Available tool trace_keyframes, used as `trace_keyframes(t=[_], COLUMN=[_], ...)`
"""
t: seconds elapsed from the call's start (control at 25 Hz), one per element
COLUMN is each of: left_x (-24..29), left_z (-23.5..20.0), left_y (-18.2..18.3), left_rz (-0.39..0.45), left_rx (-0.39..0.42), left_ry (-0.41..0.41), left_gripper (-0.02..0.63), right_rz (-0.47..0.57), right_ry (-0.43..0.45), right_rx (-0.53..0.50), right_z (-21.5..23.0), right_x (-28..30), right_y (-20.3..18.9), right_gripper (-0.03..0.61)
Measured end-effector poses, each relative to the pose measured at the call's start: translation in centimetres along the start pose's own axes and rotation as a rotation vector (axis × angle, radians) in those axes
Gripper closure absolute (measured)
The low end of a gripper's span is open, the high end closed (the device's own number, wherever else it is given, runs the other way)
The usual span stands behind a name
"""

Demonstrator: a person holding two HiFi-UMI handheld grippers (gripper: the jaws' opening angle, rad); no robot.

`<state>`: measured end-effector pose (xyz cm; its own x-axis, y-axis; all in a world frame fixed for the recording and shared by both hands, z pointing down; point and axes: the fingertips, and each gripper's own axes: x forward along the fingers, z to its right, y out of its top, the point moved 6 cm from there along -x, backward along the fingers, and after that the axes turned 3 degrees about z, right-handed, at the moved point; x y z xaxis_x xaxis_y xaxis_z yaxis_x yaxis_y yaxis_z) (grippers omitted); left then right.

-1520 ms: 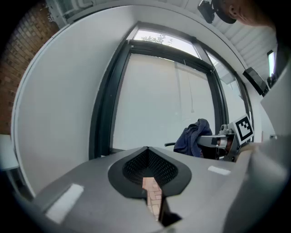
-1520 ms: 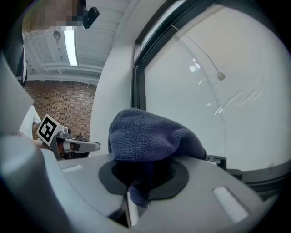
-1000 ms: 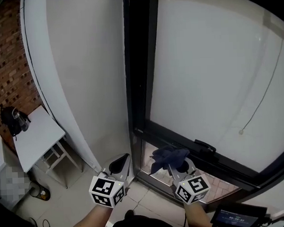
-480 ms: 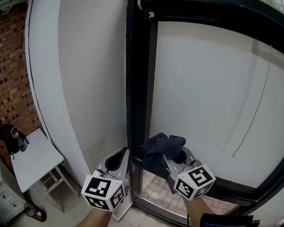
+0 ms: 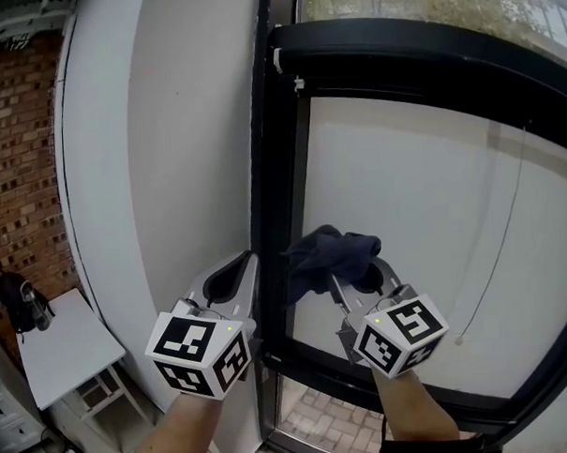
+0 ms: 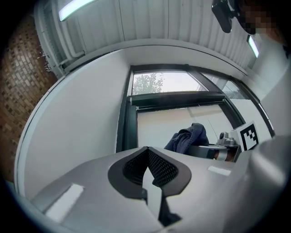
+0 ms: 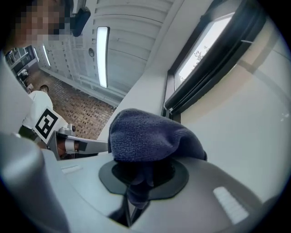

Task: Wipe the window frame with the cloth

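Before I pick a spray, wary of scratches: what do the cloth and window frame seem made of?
Cloth: dark blue, fuzzy looped pile, matte; probably microfibre or terry. Window frame: black, smooth, slightly glossy; painted metal or plastic, can't tell which.

Left gripper (image 5: 251, 262) raised, jaws closed tip to tip, nothing in them; marker cube toward the head camera. Right gripper (image 5: 349, 270) alongside at similar height, jaws clamped on the dark blue cloth (image 5: 327, 252). Both forearms (image 5: 175, 432) angled up and forward
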<state>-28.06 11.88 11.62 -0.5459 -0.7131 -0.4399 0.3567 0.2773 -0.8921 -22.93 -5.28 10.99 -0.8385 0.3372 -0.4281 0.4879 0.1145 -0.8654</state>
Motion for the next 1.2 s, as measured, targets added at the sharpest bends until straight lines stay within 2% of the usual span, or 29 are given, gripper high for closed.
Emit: trace_keyframes(t=[0.48,0.72,0.96,1.2], left_x=[5.7,8.9,10.5,12.6], left_z=[-2.8,-5.1,-7.6,-9.2], left_y=[4.9,7.0,7.7,7.8], left_rz=[0.096,0.127,0.167,0.205], left_rx=[0.011,0.001,0.012,-0.014], left_ry=[-0.008,-0.046,-0.074,-0.058], left_gripper=[0.62,0.62,0.62,0.62], right_rz=[0.09,0.142,0.181,0.186], right_ry=[-0.045,-0.08,-0.13,-0.159], right_rx=[-0.098,-0.142,-0.169,-0.221], right_z=[2.0,2.6,2.7,3.8], right_x=[5.8,10.1,13.2,16.9], right_y=[6.4,9.3,10.3,11.1], right_gripper=[0.525,0.523,0.525,0.523])
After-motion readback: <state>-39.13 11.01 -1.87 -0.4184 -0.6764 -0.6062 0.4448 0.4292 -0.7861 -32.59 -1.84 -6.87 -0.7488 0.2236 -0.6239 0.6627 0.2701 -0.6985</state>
